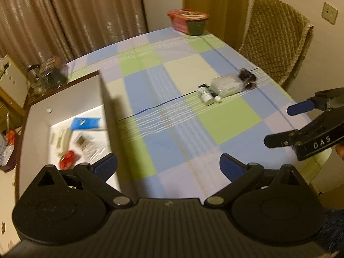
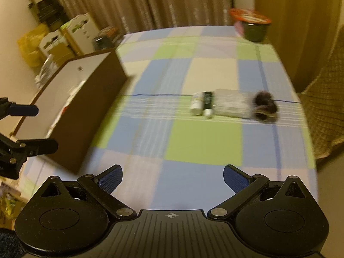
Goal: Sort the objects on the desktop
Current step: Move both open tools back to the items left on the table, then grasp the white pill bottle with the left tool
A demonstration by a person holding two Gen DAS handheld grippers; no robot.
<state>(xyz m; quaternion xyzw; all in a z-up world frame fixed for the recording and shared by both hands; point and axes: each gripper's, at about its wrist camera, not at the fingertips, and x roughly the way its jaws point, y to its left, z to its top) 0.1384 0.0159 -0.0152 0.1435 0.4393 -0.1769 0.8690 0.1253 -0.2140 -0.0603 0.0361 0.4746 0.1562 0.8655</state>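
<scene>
- Gaping wide and holding nothing, the left gripper (image 1: 168,166) hovers over the near edge of the checked tablecloth (image 1: 150,81), beside the open box (image 1: 64,105).
- Equally wide and empty, the right gripper (image 2: 172,177) points toward the unsorted cluster mid-table.
- That cluster lies well ahead: a small white bottle (image 2: 196,105), a dark tube (image 2: 207,101), a clear packet (image 2: 233,104) and a dark bundle (image 2: 265,105), each touching its neighbour.
- The box already holds a blue packet (image 1: 87,123) and a red item (image 1: 67,160).
- Risk, as I judge it: closing on one piece may drag its neighbours, or roll the bottle away; motion blur hides exact edges.
- A red-lidded bowl (image 1: 189,21) stands at the far edge.
</scene>
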